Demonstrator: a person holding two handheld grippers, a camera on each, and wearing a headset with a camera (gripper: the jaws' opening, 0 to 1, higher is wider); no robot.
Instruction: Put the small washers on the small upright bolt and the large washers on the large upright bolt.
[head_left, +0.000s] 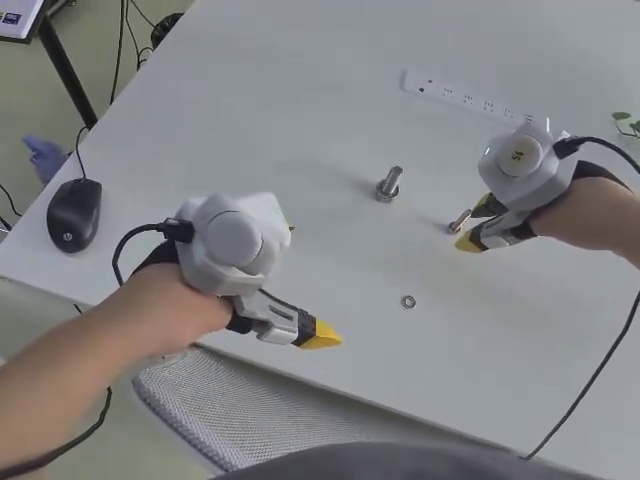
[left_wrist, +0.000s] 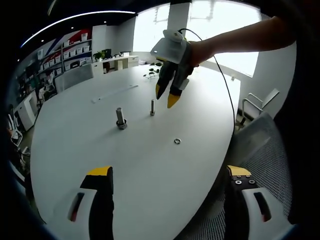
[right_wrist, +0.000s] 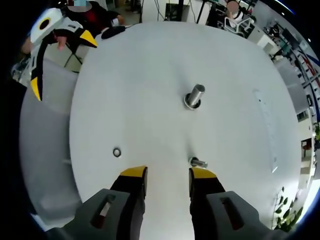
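Washer (head_left: 408, 301) lies flat and alone on the white worktop (head_left: 300, 100), lower centre of the head view, well apart from both bolts. Large upright bolt (head_left: 389, 184) stands at centre with a ring at its foot; seated washers or its own flange, cannot tell. Small upright bolt (head_left: 460, 221) stands to the right of it, just beside the right gripper (head_left: 478, 224), whose jaws are parted by a moderate gap and hold nothing. In the right gripper view this bolt sits just off one yellow tip. Left gripper (left_wrist: 169, 175) hovers at lower left of the head view, jaws wide and empty. Judgement: the step in hand is fetching the loose washer. It looks small, so it is likely bound for the small bolt. To do it well, come down steeply over the ring with one tip either side of its rim. Let the tips touch the worktop before closing, since a thin flat ring can slip out of a shallow pinch. Lift level, centre the hole over the bolt top, and release only once it is threaded. Move off the small bolt with care, as a knock could topple it. Count: bolts, two; loose washers, one; mouse (head_left: 74, 213) at left edge, one; power strip (head_left: 470, 97) at upper right, one.
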